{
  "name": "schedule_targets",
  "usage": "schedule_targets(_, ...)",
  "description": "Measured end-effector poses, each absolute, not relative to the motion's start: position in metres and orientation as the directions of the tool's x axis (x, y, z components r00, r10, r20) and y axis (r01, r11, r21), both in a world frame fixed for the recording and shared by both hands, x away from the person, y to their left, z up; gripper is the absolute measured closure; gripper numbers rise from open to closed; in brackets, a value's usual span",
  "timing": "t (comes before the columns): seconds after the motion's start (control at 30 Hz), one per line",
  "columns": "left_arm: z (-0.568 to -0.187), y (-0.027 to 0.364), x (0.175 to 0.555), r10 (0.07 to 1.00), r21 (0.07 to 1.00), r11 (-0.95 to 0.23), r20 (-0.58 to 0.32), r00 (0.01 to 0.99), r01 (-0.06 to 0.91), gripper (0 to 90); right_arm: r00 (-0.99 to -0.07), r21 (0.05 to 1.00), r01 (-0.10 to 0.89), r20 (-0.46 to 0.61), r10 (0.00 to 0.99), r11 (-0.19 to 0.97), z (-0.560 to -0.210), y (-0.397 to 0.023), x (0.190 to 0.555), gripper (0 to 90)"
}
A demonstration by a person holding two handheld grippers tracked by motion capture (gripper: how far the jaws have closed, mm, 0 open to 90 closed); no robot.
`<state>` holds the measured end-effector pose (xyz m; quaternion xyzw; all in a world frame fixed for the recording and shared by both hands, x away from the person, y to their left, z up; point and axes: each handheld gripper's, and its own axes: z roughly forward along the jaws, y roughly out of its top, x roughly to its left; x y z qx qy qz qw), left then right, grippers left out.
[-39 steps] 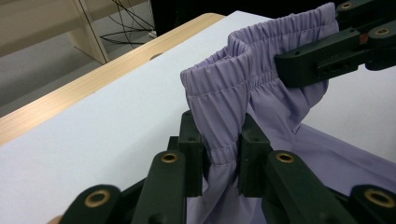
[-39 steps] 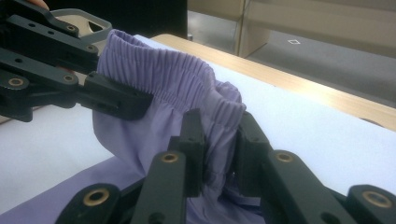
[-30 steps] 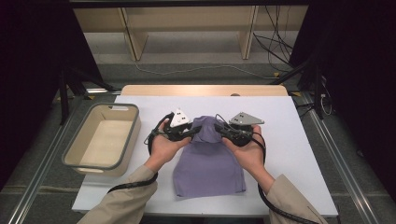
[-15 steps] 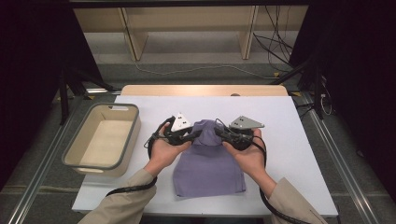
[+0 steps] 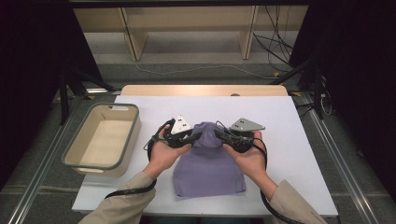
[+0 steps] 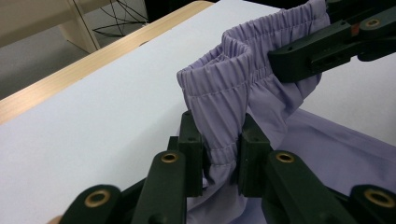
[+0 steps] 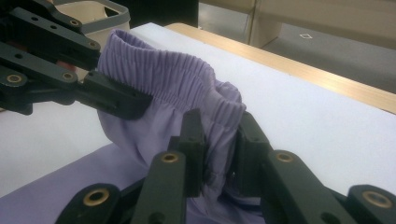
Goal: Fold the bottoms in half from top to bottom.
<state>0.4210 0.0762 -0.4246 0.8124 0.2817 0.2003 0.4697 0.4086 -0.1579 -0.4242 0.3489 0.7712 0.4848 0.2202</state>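
Both grippers — left gripper, right gripper — pinch the lilac garment's waistband, lengthwise toward the person.

The garment lies mid-surface, its far edge lifted between the left hand-held gripper and right hand-held gripper. The bin sits to its left, overhanging the surface's left edge.
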Motion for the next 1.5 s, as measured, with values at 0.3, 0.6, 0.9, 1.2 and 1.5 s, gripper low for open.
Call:
schedule_targets(0.3, -0.425, 0.077, 0.417, 0.64, 0.875, -0.408, 0.07, 0.765, 0.261, 75.2, -0.666, 0.901, 0.32, -0.006, 0.746, 0.293, -0.424, -0.158, 0.405, 76.5)
schedule_targets(0.6, -0.425, 0.076, 0.414, 0.636, 0.876, -0.407, 0.068, 0.769, 0.258, 75.2, -0.669, 0.901, 0.318, -0.008, 0.743, 0.296, -0.424, -0.159, 0.403, 76.6)
schedule_targets(0.9, -0.424, 0.077, 0.411, 0.631, 0.875, -0.412, 0.072, 0.773, 0.255, 75.2, -0.672, 0.901, 0.315, -0.01, 0.74, 0.299, -0.424, -0.158, 0.4, 76.5)
schedule_targets(1.2, -0.424, 0.078, 0.408, 0.628, 0.875, -0.412, 0.069, 0.775, 0.256, 75.2, -0.676, 0.902, 0.309, -0.016, 0.737, 0.303, -0.424, -0.158, 0.397, 76.5)
schedule_targets(1.5, -0.425, 0.079, 0.404, 0.625, 0.873, -0.417, 0.072, 0.778, 0.254, 75.2, -0.682, 0.897, 0.308, -0.024, 0.731, 0.316, -0.425, -0.157, 0.393, 76.5)
